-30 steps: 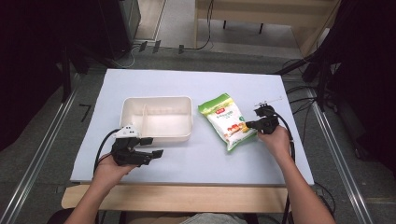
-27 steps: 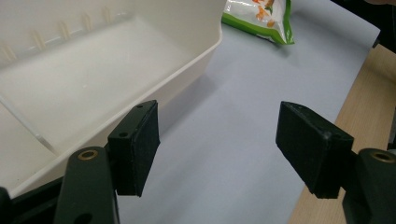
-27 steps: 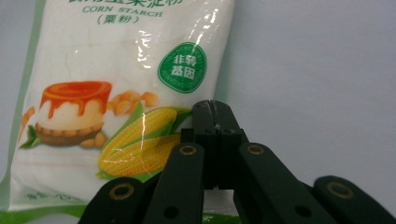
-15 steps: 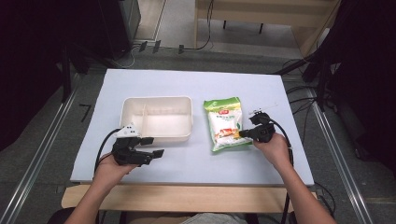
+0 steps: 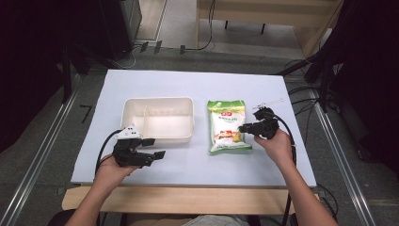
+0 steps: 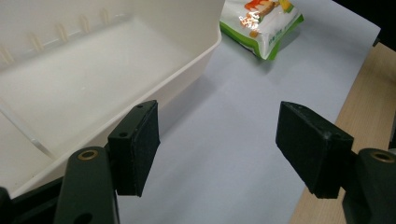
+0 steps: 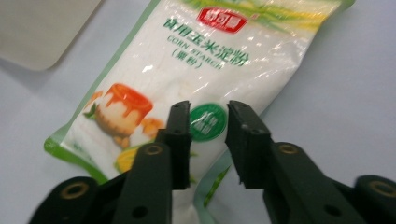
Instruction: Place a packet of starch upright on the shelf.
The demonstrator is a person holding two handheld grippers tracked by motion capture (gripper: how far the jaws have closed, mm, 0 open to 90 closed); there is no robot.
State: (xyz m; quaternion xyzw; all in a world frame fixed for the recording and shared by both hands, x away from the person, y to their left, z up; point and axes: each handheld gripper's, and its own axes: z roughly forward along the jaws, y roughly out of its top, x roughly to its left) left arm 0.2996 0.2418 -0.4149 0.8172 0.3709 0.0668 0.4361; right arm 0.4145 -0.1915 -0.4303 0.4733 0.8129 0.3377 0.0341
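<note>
Starting on the left side of the table, which has a pale blue sheet over it: the left gripper sits low near the front edge, held in the person's left hand. Its jaws are spread wide with nothing between them, just bare sheet. In the left gripper view one pad sits right next to the near corner of the tub, but I can't tell if it's actually touching the rim.

That tub is a plain white plastic one, shallow, with a thin divider inside. It sits a bit left of the middle of the table.

Just right of the tub, with a small gap between them, is the bag of corn starch. It's lying flat, label up, top end pointing away from the person. White front, green edges, a picture of a dessert and some corn near the bottom.

Then the right gripper, in the person's right hand, comes in at the bag's right edge, about halfway down. Its jaws have just been opening, and now there's a narrow gap between them. In the right gripper view the bag is under and behind the pads, and they aren't squeezing anything, so the bag is loose on the table.
</note>
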